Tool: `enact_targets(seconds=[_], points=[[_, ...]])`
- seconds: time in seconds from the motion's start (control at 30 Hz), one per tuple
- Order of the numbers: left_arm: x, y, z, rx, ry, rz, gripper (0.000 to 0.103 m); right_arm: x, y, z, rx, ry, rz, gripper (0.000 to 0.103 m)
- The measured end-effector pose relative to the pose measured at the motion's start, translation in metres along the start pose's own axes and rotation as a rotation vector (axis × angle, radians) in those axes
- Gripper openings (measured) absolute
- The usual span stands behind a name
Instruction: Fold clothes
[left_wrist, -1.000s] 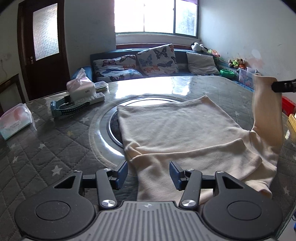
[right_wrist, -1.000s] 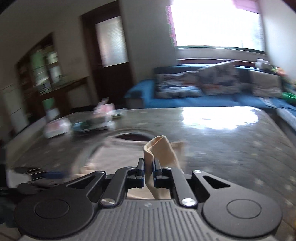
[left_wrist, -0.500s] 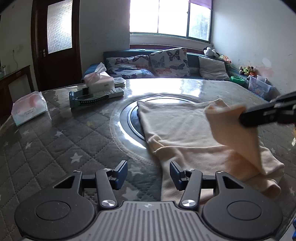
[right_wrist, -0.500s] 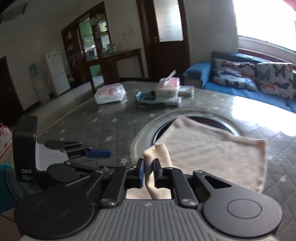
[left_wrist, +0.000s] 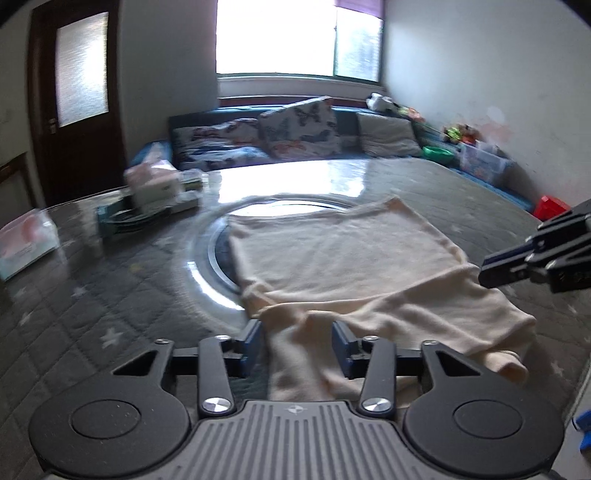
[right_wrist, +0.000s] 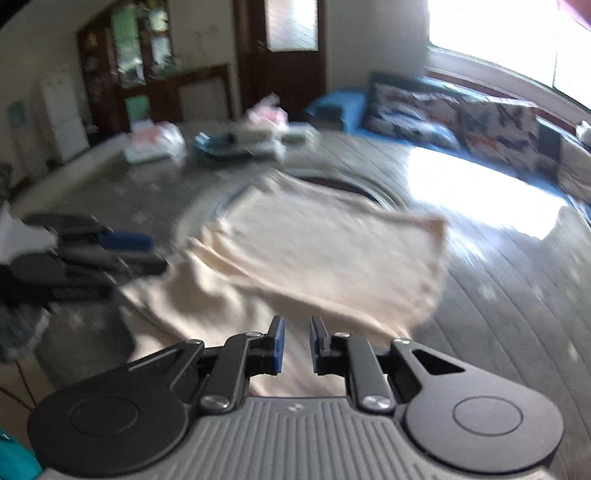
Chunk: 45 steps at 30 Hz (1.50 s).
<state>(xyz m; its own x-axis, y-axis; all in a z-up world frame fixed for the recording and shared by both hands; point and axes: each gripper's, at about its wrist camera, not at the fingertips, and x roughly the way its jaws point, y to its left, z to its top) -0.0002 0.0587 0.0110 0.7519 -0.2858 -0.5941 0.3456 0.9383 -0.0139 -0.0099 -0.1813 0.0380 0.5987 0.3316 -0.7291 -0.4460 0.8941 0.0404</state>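
Note:
A cream garment (left_wrist: 343, 258) lies on the grey quilted table (left_wrist: 92, 306), its sleeve folded across the near part of the body. It also shows in the right wrist view (right_wrist: 317, 254). My left gripper (left_wrist: 297, 349) is open and empty, its jaws on either side of the garment's near edge. My right gripper (right_wrist: 294, 345) is open a little and empty, just above the cloth. It shows in the left wrist view (left_wrist: 532, 258) at the right, over the garment's right edge. The left gripper appears in the right wrist view (right_wrist: 92, 254) at the left.
Tissue boxes (left_wrist: 151, 181), a pink packet (left_wrist: 26, 240) and a teal tray (left_wrist: 125, 218) stand at the table's far left. A round glass inset (left_wrist: 221, 236) sits in the table's middle. A sofa with cushions (left_wrist: 288, 136) is behind.
My right gripper carried the sleeve across the garment, let it go and opened. The sleeve now lies flat on the body. My left gripper stayed open near the front edge.

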Motion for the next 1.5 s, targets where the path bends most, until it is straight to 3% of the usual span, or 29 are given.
enact_targets(seconds=[0.13, 0.27, 0.47, 0.67, 0.83, 1.0, 1.23, 1.33, 1.43, 1.5], points=[[0.013, -0.014, 0.003, 0.046, 0.008, -0.044, 0.022, 0.007, -0.022, -0.023, 0.077, 0.042, -0.033, 0.014], [0.029, -0.02, 0.002, 0.09, 0.034, -0.033, 0.016, 0.008, -0.033, -0.033, 0.11, 0.05, -0.037, 0.014], [0.034, -0.012, 0.001, 0.082, 0.041, -0.001, 0.015, 0.009, -0.036, -0.012, 0.08, -0.017, -0.045, 0.014], [0.033, 0.003, 0.0, 0.058, 0.045, 0.066, 0.015, 0.035, -0.044, -0.002, 0.097, 0.001, -0.053, 0.014], [0.021, -0.001, 0.008, 0.112, -0.007, 0.009, 0.019, 0.038, -0.04, 0.001, 0.067, -0.003, -0.057, 0.015], [0.039, -0.005, 0.007, 0.15, 0.044, -0.009, 0.021, 0.043, -0.032, 0.006, 0.006, -0.005, -0.043, 0.017], [0.04, -0.003, 0.007, 0.154, 0.043, -0.033, 0.021, 0.045, -0.029, 0.009, -0.029, -0.013, -0.017, 0.025], [0.041, -0.003, 0.006, 0.169, 0.052, -0.038, 0.028, 0.047, -0.025, 0.011, -0.069, -0.013, 0.009, 0.031], [0.043, -0.003, 0.005, 0.177, 0.053, -0.046, 0.027, 0.056, -0.021, 0.013, -0.106, 0.005, 0.007, 0.031], [0.043, -0.003, 0.005, 0.181, 0.047, -0.047, 0.02, 0.059, -0.021, 0.012, -0.109, 0.009, 0.011, 0.03]])
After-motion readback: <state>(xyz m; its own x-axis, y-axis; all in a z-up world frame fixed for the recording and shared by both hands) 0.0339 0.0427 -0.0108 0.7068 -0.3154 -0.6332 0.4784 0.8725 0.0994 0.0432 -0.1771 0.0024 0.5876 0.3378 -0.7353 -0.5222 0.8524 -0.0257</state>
